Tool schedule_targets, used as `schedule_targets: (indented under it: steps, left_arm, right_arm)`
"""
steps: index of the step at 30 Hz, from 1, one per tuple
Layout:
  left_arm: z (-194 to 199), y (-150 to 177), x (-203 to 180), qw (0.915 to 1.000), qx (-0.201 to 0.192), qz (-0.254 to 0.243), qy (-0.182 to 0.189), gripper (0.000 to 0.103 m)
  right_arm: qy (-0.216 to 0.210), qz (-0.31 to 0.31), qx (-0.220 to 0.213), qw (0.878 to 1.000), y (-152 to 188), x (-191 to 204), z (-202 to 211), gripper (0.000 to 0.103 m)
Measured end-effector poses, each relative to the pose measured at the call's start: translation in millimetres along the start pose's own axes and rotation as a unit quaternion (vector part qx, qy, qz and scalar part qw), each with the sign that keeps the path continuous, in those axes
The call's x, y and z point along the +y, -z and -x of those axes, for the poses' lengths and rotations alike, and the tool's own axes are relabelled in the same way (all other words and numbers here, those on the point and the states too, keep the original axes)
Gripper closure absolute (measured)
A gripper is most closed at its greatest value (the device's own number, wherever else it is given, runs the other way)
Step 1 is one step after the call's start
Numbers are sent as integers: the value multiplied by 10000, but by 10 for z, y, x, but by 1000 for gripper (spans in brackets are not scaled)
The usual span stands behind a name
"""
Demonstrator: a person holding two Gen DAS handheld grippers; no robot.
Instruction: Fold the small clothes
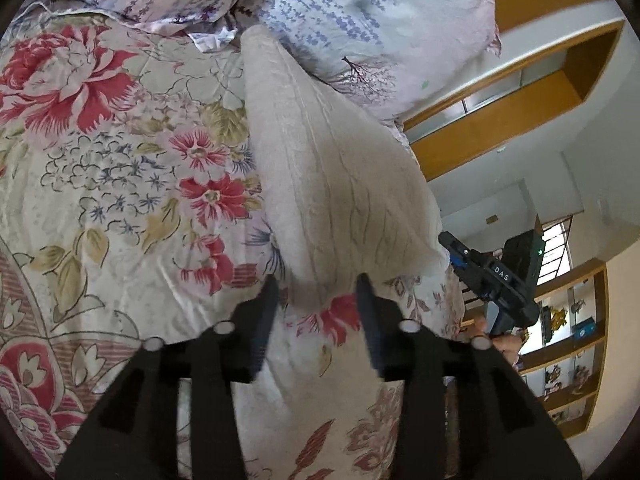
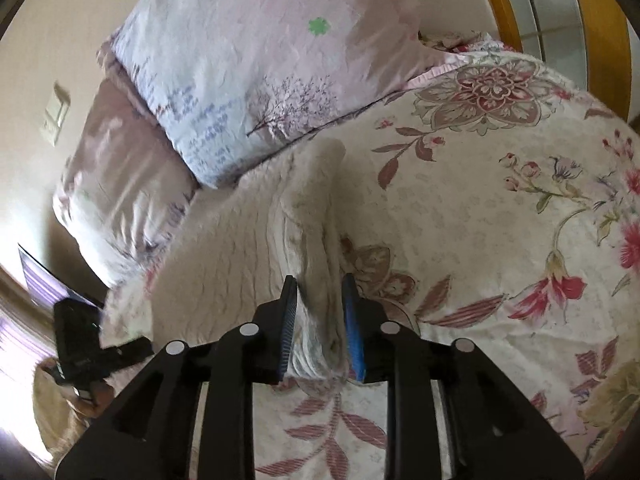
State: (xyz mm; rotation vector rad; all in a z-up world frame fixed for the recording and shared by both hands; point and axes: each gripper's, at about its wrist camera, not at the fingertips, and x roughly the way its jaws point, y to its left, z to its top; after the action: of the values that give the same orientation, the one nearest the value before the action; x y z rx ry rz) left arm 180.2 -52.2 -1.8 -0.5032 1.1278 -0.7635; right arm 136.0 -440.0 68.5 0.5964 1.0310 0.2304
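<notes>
A cream, quilted small cloth [image 1: 332, 168] rises off the floral bedspread [image 1: 120, 200] as a raised fold that narrows toward me. Its near tip hangs between the fingers of my left gripper [image 1: 318, 280], which stands open, with bedspread showing on both sides of the tip. In the right wrist view the same cloth [image 2: 240, 248] spreads to the left, and a bunched ridge of it fills the gap of my right gripper [image 2: 319, 280], which is shut on it. The right tool's black body [image 1: 500, 280] shows at the cloth's right corner.
Two pale pillows [image 1: 360, 20] [image 2: 260, 60] lie at the head of the bed, just beyond the cloth. The bed's edge drops off to the right in the left wrist view, with wooden shelves [image 1: 572, 340] beyond. A hand holds the left tool [image 2: 80, 340] at lower left.
</notes>
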Motion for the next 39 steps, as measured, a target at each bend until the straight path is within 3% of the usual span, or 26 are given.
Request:
schedule_targets:
  steps: [5,6,7,10,12,13,14,15,17,21,25,26,28,29,30,33,35,39]
  left_arm:
    - [-108,-80,20,9997,19,254,-17,59]
    - [-125,-96,26,9996,19,277,-9,65]
    - [-147,-103,34,9996,33,267,-31,80]
    - [-156,-100,42,9996,105,253,-67,75]
    - [-87,-139,23,9997,-3,215,-139,58]
    - [-41,-149,23,9996,-82,207,-156,42]
    - [14,-191,27,9994,-209,203,-179,36]
    - [68,-257,28,9991,-330,203,-186,35]
    - [101,-367,31,9989,-392,242,-130,29]
    - [21,-585,12,9985,-424,204,-292,27]
    - [-131,-740,2,9975,-409,126,-564,27]
    - [-150,-759,5,9972,-410,118,-607,27]
    - [-190,-784,27,9970,-386,123,-656,27]
    - [-211,-801,27,9970,-373,120,-673,27]
    - [-245,-828,25,9968,-356,109,-709,27]
    - [-328,-899,-7,9962,-340,56,-801,27]
    - [-348,-897,-20,9959,-342,19,-840,27]
    - [-422,-877,-62,9948,-309,-117,-963,27]
  right_arm:
    - [-68,-11,48,10000,-44,57,-150,82]
    - [25,56,-11,10000,-49,73,-161,91]
    - [269,123,-66,9995,-55,85,-179,91]
    - [473,-39,118,9988,-68,8,-292,91]
    - [404,35,139,9991,-88,19,-280,90]
    - [276,-27,175,9995,-113,18,-252,88]
    - [116,-150,188,9996,-139,-1,-223,80]
    - [-33,-275,191,9994,-170,-22,-194,67]
    - [-285,-501,89,9983,-278,-51,-147,48]
    - [-263,-413,-7,9988,-502,32,-215,49]
    - [-66,-592,338,9977,-743,34,-578,49]
    - [21,-643,399,9971,-777,19,-653,51]
    - [48,-672,505,9964,-844,18,-797,64]
    - [87,-547,542,9970,-872,59,-863,82]
    - [109,-416,518,9977,-883,89,-880,94]
    - [453,171,39,9988,-964,275,-813,95]
    - [757,228,-51,9969,-1013,265,-829,95]
    - [1262,118,445,9909,-984,101,-1124,95]
